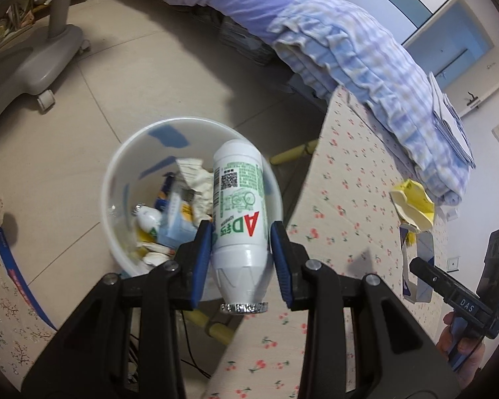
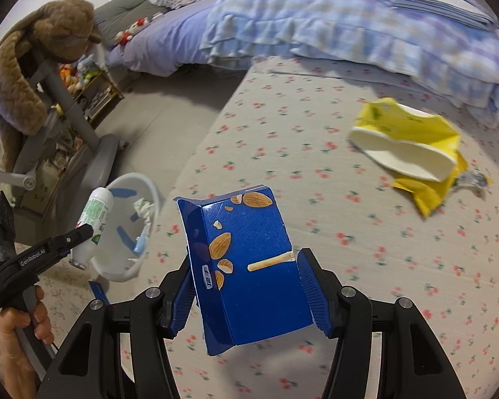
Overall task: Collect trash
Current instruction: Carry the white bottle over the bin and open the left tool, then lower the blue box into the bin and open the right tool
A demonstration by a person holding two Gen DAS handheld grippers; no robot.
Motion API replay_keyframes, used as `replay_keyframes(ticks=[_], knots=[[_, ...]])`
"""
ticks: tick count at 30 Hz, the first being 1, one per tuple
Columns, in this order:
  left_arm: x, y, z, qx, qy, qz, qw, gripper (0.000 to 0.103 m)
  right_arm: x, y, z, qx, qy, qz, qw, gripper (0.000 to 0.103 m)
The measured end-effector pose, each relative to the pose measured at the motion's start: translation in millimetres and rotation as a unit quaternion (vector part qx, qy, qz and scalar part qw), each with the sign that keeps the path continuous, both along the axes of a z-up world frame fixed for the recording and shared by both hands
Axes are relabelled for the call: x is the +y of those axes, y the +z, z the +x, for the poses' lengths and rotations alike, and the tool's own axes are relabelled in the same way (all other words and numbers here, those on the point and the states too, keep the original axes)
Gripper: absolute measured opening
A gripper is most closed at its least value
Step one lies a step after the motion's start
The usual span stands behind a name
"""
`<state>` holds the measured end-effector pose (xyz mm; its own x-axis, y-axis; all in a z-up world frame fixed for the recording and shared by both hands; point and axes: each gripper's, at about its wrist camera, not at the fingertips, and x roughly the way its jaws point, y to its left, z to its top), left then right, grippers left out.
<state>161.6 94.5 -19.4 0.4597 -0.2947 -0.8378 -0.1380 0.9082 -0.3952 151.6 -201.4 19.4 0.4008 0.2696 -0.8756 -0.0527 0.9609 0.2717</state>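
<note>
My left gripper (image 1: 241,236) is shut on a white and green AD bottle (image 1: 239,206), cap towards me, held above the white trash bin (image 1: 116,173) on the floor. The bin holds crumpled paper (image 1: 193,176) and several other wrappers. My right gripper (image 2: 244,286) is shut on a blue almond snack box (image 2: 249,266), held above the cherry-print table (image 2: 316,133). A crushed yellow paper cup (image 2: 406,146) lies on the table to the right, also seen in the left wrist view (image 1: 414,206). The bottle and bin also show in the right wrist view, bottle (image 2: 94,219), bin (image 2: 123,229).
A bed with a blue checked quilt (image 2: 316,16) runs along the table's far side. A grey wheeled stand (image 1: 46,53) stands on the tiled floor left of the bin. A brown coat (image 2: 26,66) hangs on it. Yellow table legs (image 1: 292,153) show under the table.
</note>
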Motion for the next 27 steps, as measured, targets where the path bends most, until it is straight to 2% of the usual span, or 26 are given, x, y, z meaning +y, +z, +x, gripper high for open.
replay_keyframes(ticks=[3,6,8,9,10,13,16,19,27], knots=[[9,-2,1,-0.001,0.009,0.000,1.0000,0.038,17,-2,5,0.000,0.011,0.002,1.000,0.060],[18,-1,1,0.002,0.022,0.020,0.9995,0.040,34,-4,9,-0.002,0.024,0.001,1.000,0.060],[24,-3,2,0.021,0.027,0.040,0.9986,0.061,42,-5,11,-0.003,0.032,0.002,0.999,0.060],[27,-4,1,0.031,0.030,0.047,0.9979,0.080,46,-5,12,-0.004,0.034,0.003,0.999,0.060],[31,-5,-1,0.039,0.037,0.059,0.9968,0.083,51,-6,14,-0.004,0.037,0.005,0.999,0.060],[42,-4,-7,0.052,0.046,0.100,0.9925,0.083,65,-6,19,-0.007,0.046,0.013,0.999,0.060],[53,-1,-14,0.050,0.052,0.125,0.9895,0.085,79,-8,24,-0.011,0.056,0.015,0.998,0.060],[65,2,-21,0.042,0.059,0.139,0.9876,0.089,96,-14,29,-0.013,0.070,0.015,0.997,0.060],[81,2,-30,0.035,0.062,0.159,0.9848,0.091,135,-28,37,-0.015,0.090,0.020,0.996,0.061]])
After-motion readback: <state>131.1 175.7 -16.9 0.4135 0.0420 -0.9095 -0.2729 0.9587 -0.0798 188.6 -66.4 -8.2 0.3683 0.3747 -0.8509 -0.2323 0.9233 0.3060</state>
